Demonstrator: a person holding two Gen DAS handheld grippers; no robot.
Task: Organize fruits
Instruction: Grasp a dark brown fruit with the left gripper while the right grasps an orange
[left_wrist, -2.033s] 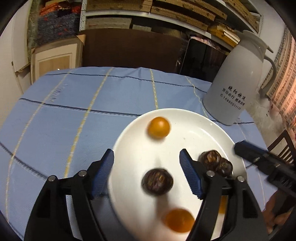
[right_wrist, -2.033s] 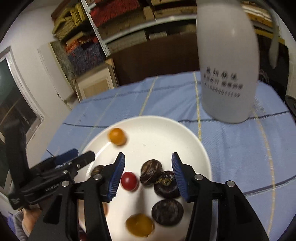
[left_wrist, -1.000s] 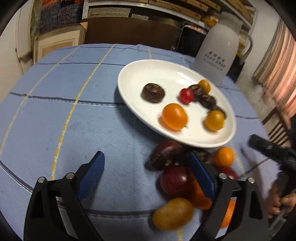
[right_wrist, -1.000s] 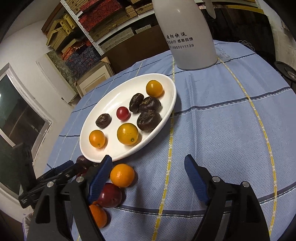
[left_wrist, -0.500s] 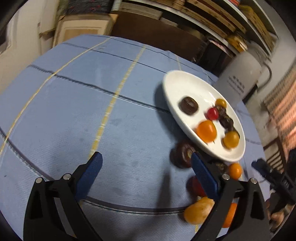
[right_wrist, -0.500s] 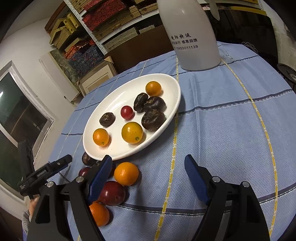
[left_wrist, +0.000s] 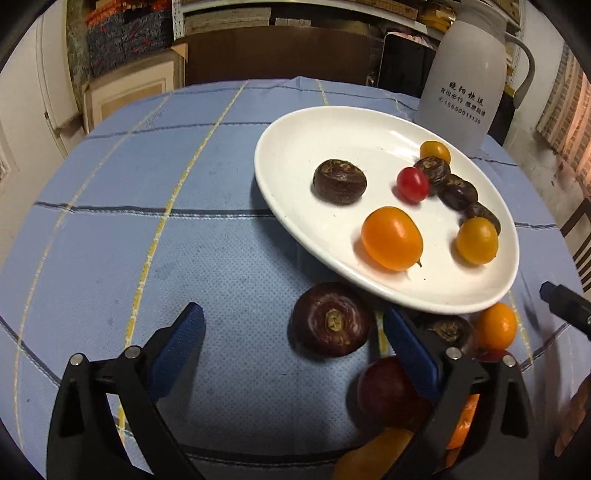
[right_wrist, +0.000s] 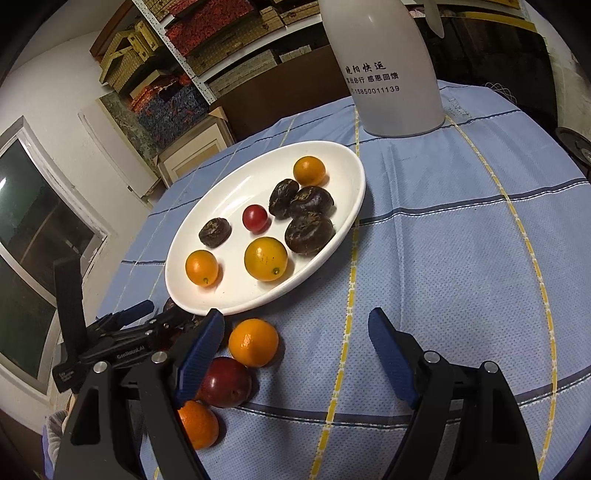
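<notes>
The left claw (left_wrist: 291, 334) stands released, its jaws having just been opening, and nothing is pressed between the pads. A dark water chestnut (left_wrist: 331, 318) lies on the blue cloth-covered surface (left_wrist: 147, 229) inside the span of the jaws, much closer to the right-hand pad and apart from the left-hand one, just beside the near rim of the white plate (left_wrist: 388, 295). The fruit is round and squat with its stem scar facing up, so no long axis governs the approach; the offset toward one pad is the relation that matters, and the claw probably needs to shift sideways toward the plate before closing. Behind that right-hand pad sit more loose fruits: a red plum (left_wrist: 388, 391) and a small orange (left_wrist: 495, 326). The right claw (right_wrist: 295, 354) is also released and holds nothing, over bare cloth near the same cluster. The left claw is judged nearer to the chestnut. The plate already carries seven or eight fruits.
</notes>
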